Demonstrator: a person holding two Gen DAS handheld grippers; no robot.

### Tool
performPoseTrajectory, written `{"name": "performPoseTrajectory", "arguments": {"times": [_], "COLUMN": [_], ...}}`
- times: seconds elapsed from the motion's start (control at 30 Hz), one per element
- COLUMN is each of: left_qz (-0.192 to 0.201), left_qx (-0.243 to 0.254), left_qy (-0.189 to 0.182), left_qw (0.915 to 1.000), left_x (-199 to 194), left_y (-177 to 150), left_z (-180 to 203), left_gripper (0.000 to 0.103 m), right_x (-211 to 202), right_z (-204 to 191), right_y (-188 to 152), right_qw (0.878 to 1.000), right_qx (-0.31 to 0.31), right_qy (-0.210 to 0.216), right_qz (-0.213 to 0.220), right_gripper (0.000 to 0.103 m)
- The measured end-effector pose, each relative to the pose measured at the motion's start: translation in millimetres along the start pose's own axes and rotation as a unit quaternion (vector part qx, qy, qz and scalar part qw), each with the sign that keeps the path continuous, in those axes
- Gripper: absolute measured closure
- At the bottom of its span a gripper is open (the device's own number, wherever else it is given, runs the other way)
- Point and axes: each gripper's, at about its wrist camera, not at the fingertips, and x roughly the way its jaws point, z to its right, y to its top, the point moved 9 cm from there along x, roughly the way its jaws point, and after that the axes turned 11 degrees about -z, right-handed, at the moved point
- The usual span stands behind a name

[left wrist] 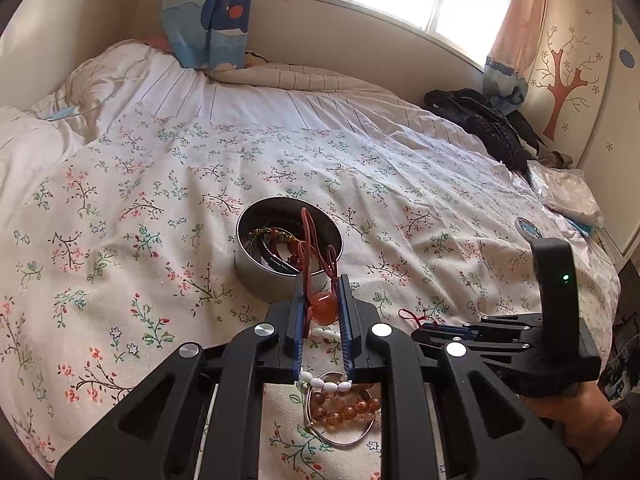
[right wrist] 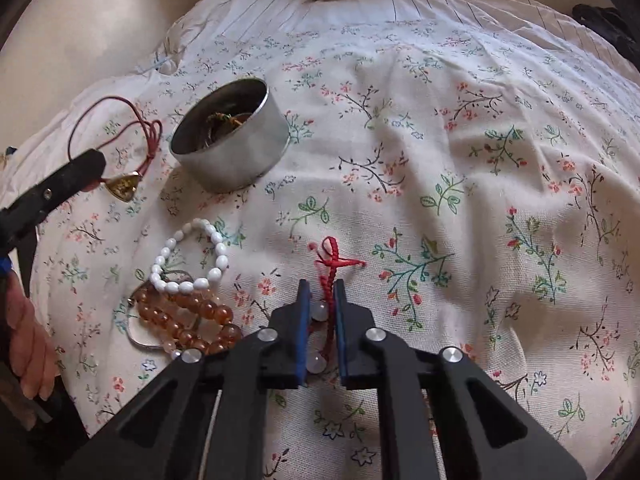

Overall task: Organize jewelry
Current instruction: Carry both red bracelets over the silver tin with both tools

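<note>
1. Red cord [left wrist: 310,236] runs away from the left gripper [left wrist: 323,296] in the left wrist view, up and over the rim of the metal tin [left wrist: 256,276], which stands just ahead of the fingertips on the flowered bedspread [left wrist: 120,200]. The fingers are drawn close and pinch the cord with its amber pendant [left wrist: 323,307] between the blue pads. The cord's long axis lies along the fingers, so the tin is straight ahead of this hand. Below the fingers lie a white bead bracelet [left wrist: 320,383] and an amber bead bracelet [left wrist: 344,410].

2. Seen from the right wrist view, the right gripper [right wrist: 322,292] has its fingers nearly pressed together on a red braided bracelet [right wrist: 330,276], which lies on the bedspread. Its braid runs along the fingers, and its knotted loop sticks out just beyond the tips. The tin sits well apart, up and to the left, nearer the left gripper, so I judge this hand must travel left and forward. The bead bracelets lie just left of the fingers.
</note>
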Motion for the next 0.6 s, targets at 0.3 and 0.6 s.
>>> {"name": "performPoseTrajectory", "arguments": {"times": [0.3, 0.6], "left_qz": [0.02, 0.024], "left_qx": [0.001, -0.003], "left_qy": [-0.011, -0.009], "left_qw": [0.9997, 0.9997], "left_x": [-2.0, 6.2], "left_y": [14.4, 30.4], "left_z": [1.6, -4.3], "left_gripper": [0.089, 0.089], "right_x": [-59.5, -78.5], "right_z": [-9.7, -29.4], "right_y": [30.1, 63.4], "right_qw": [0.989, 0.981], "right_qx": [0.023, 0.0], "right_qy": [0.086, 0.096], "right_qz": [0.12, 0.171], "right_gripper": [0.092, 0.092]}}
